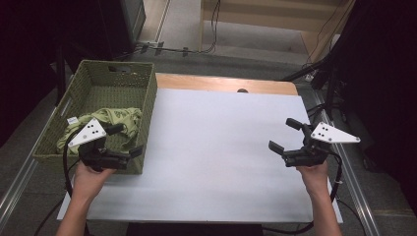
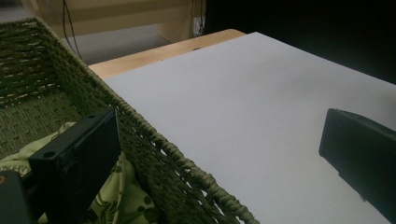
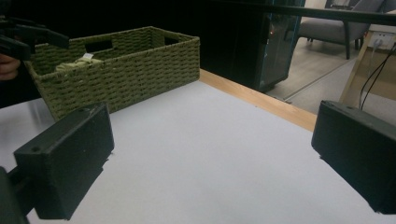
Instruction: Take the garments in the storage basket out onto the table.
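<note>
A green woven basket [image 1: 150, 98] stands at the table's left edge with a crumpled green patterned cloth [image 1: 115, 118] inside. My left gripper [image 1: 129, 140] is open at the basket's near right corner. In the left gripper view one jaw hangs inside the basket above the cloth [image 2: 116, 196], the other over the white table, and the basket rim [image 2: 154, 140] runs between them. Nothing is gripped by the left gripper [image 2: 215, 140]. My right gripper [image 1: 284, 134] is open above the table's right side, empty, and faces the basket [image 3: 140, 70] across the sheet.
A white sheet [image 1: 216, 147] covers the table, with a strip of bare wood [image 1: 221, 82] along the far edge and a small dark spot [image 1: 242, 90] on it. Dark stands and cables [image 1: 319, 73] crowd the right side beyond the table.
</note>
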`<state>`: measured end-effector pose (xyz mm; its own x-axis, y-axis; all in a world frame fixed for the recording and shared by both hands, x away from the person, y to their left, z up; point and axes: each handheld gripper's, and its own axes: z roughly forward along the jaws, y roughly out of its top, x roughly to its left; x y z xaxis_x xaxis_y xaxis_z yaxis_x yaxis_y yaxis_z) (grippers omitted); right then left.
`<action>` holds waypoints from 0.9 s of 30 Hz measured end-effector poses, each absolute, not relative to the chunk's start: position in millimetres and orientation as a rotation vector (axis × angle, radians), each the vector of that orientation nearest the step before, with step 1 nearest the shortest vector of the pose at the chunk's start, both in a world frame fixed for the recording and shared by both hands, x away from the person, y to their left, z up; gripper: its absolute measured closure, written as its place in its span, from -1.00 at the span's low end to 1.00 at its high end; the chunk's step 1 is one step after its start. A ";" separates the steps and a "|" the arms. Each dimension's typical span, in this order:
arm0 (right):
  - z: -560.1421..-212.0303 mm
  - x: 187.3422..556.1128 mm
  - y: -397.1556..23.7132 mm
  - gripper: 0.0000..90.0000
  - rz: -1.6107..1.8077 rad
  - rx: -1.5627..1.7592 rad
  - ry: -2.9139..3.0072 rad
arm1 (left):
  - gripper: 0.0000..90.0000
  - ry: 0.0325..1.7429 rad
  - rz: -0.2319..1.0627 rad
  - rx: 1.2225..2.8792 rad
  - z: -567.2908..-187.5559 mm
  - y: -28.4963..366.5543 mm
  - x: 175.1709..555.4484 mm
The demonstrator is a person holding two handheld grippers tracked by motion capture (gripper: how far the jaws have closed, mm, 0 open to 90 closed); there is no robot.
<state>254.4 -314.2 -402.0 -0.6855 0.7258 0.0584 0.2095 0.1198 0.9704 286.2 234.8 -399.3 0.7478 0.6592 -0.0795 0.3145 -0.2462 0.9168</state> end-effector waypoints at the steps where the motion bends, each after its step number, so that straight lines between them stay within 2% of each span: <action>1: -401.9 254.3 -314.6 -1.00 1.597 0.902 1.969 | -1.00 0.753 0.391 1.846 -399.3 234.8 286.2; 15: -398.6 250.3 -320.6 -1.00 1.626 0.900 1.945 | -1.00 0.744 0.392 1.873 -396.4 231.0 288.2; 27: -399.3 251.7 -322.7 -1.00 1.626 0.895 1.962 | -1.00 0.767 0.459 1.939 -386.0 235.0 298.7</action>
<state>251.7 -322.7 -399.3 -0.6953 0.7153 0.0698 0.2012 0.1005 0.9744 298.7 235.0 -386.0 0.7308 0.6826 -0.0038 0.3194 -0.3370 0.8857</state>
